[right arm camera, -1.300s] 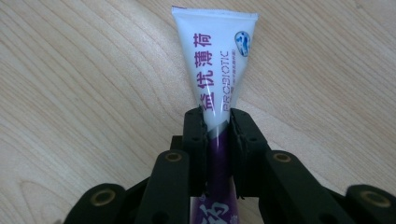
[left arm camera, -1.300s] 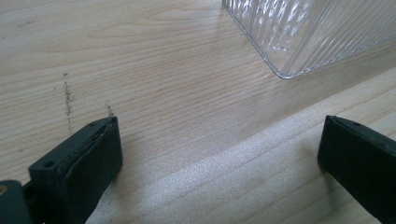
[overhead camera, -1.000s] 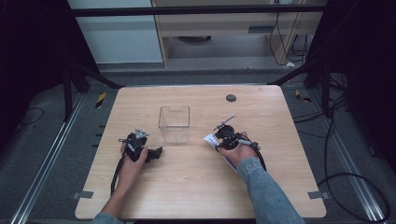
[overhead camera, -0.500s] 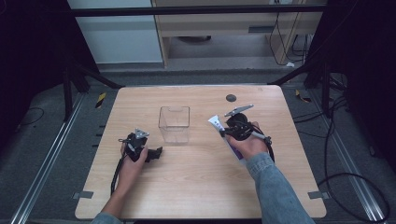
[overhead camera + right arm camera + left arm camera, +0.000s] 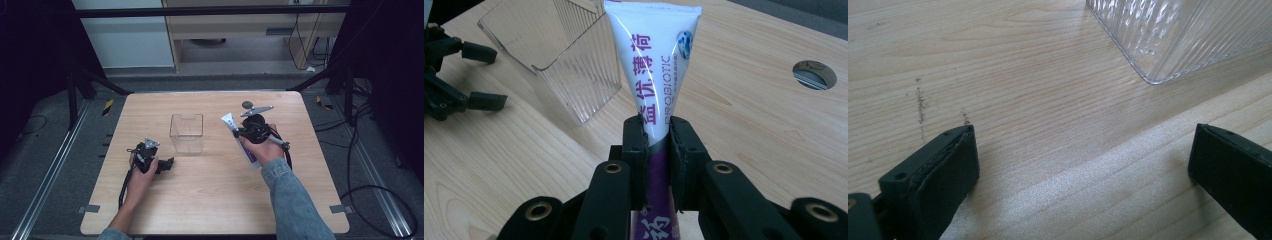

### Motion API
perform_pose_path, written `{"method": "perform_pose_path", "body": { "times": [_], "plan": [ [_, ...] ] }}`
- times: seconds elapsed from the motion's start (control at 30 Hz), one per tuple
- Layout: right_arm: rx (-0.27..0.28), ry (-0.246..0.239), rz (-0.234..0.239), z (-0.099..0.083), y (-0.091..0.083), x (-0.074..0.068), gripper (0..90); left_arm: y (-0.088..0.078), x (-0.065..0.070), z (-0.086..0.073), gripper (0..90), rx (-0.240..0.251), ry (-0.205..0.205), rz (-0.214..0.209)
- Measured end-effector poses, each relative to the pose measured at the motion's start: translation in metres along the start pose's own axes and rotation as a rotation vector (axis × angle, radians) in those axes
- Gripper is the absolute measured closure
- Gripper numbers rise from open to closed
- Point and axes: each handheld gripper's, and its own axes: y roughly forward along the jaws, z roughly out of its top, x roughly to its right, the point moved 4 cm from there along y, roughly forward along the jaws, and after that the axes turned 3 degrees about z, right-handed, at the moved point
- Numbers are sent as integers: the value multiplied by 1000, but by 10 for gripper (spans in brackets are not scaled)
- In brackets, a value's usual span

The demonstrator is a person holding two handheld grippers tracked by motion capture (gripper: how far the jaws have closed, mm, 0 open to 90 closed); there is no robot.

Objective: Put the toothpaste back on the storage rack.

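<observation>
Clamped tight between the two black jaws of the right gripper [image 5: 658, 145]: a toothpaste tube [image 5: 655, 60], white at the flat crimped end and purple lower down, printed with purple characters and the word PROBIOTIC. Held lifted off the wooden table [image 5: 215, 200], crimped end pointing away from the person and up-left in the high view, toward the clear plastic box [image 5: 186, 133]. Seen from above as a white-and-purple tube [image 5: 243, 142] running slantwise through the right gripper [image 5: 239, 134], purple end tucked beside the right hand [image 5: 262, 150], white tip near the box's right side but apart from it. Gripped around the middle, where white gives way to purple, pads pressing on both faces. Over at the left: left gripper [image 5: 169, 164] resting low on the table in the left hand [image 5: 142, 167], just in front of and left of the box, with a grey three-cornered plate on top. Jaws there spread wide, nothing between them except bare wood grain; a ribbed corner of the clear box [image 5: 1178, 35] visible ahead and to the right in the left gripper view, close but not touched. Box itself upright, open at the top, ribbed walls, empty as far as can be seen, standing near the table's middle. Also on the table: a small round dark hole [image 5: 247, 104] near the far edge, beyond the right gripper, showing in the right gripper view as a grey oval [image 5: 814, 75].
</observation>
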Motion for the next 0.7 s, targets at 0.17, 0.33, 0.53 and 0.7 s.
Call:
{"method": "perform_pose_path", "body": {
  "times": [0.17, 0.33, 0.53, 0.7],
  "plan": [
    [28, 12, -7, 5, -3, 2, 794, 0, 0, 0, 0, 0, -3, 0],
    [52, 17, -1, 7, -3, 2, 793, 0, 0, 0, 0, 1, -3, 0],
    [65, 24, -3, 10, -3, 1, 794, 0, 0, 0, 0, 1, -3, 0],
    [93, 32, -2, 14, -6, 1, 794, 0, 0, 0, 0, 1, -3, 0]
  ]
}}
